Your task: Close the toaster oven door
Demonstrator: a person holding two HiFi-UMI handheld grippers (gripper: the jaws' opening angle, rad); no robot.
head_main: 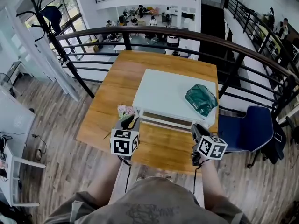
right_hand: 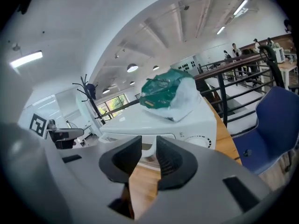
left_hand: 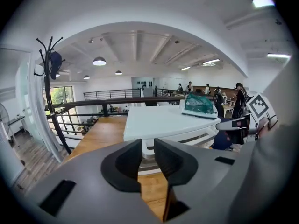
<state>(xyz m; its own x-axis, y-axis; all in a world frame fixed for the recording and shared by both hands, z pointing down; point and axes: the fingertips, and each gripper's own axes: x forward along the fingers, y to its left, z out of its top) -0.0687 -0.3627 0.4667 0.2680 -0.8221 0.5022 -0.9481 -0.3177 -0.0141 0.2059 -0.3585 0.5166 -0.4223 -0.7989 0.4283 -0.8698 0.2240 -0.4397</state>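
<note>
Oven (head_main: 170, 94) sits by the table's (head_main: 110, 106) right edge, door (head_main: 166, 116) facing the near edge, seemingly upright and almost shut. Left gripper (left_hand: 147, 146) and right gripper (right_hand: 148, 143) hover before it, jaws parted, empty. Closing looks nearly done; next, likely a gentle push to seat the door.

Toaster oven (head_main: 173, 94) front, frame centre: seen edge-on from above, door position not readable. Pinkish item (head_main: 125, 110) left of it: too small to name. Green bag (head_main: 201, 99) contents obscured. Blue chair (right_hand: 273, 125) cut at right edge.
</note>
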